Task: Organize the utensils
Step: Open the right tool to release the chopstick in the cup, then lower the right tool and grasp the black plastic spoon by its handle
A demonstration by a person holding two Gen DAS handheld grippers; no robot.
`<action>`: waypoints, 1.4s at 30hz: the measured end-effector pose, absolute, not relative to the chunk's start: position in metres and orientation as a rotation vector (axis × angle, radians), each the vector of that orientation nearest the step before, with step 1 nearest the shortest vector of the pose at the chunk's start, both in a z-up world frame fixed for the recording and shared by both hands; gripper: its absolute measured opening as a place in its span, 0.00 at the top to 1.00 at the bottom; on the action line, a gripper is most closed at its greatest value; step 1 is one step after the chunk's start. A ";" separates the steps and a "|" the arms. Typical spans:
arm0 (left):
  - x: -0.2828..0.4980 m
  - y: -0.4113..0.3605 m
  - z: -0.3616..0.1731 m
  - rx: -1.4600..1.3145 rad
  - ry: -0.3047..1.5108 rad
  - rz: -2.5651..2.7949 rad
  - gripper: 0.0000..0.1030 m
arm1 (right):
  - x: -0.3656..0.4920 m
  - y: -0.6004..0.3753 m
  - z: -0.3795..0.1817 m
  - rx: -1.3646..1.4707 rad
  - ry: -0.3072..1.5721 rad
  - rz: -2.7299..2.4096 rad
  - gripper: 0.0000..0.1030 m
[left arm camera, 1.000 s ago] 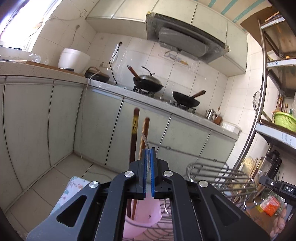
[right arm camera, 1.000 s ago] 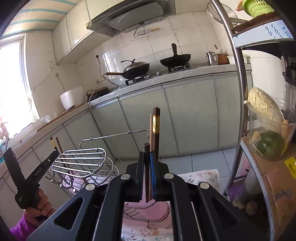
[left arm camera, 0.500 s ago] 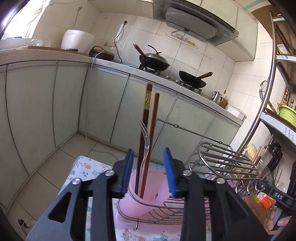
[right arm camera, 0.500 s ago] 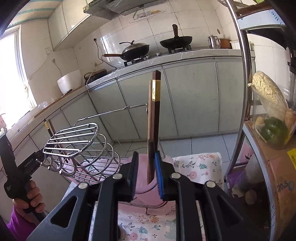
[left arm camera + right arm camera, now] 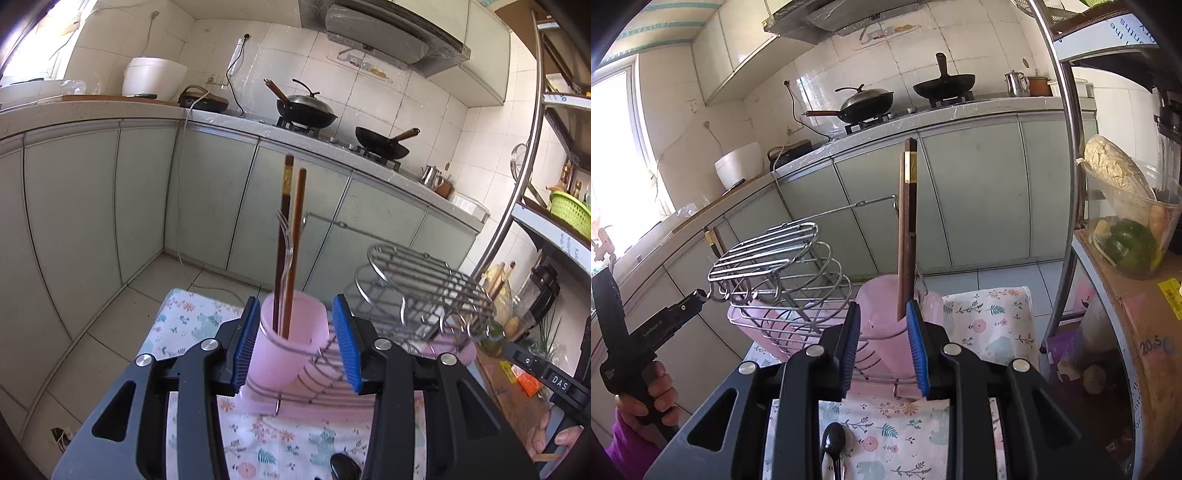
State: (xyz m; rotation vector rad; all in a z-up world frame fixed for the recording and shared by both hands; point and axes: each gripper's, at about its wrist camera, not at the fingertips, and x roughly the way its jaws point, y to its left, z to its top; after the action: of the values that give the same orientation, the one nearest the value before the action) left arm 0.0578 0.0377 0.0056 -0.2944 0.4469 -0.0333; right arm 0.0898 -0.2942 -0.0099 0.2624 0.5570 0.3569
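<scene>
A pink utensil cup hangs in a wire dish rack on a pink tray. In the left wrist view it holds a dark chopstick, a brown chopstick and a clear plastic fork, all upright. My left gripper is open and empty, its blue pads either side of the cup. In the right wrist view the cup holds the dark chopstick. My right gripper is open and empty just in front of the cup. A black spoon lies on the floral cloth below it.
The rack stands on a small table with a floral cloth. A metal shelf pole and a shelf with a vegetable tub stand close on the right. Kitchen cabinets and woks lie behind.
Both grippers were shut on utensils over the cup, the left on the clear fork, the right on the dark chopstick. Both have opened and drawn back, leaving them standing in the cup.
</scene>
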 end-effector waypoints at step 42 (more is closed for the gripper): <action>0.050 -0.056 -0.164 -0.123 1.179 -0.192 0.98 | 0.054 -0.244 -0.141 0.351 1.026 0.542 0.76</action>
State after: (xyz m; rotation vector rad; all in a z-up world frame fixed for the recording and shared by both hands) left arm 0.0496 -0.0557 -0.1636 -0.1234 1.1793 -0.1917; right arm 0.0543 -0.2442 -0.1408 0.3510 1.0257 0.5422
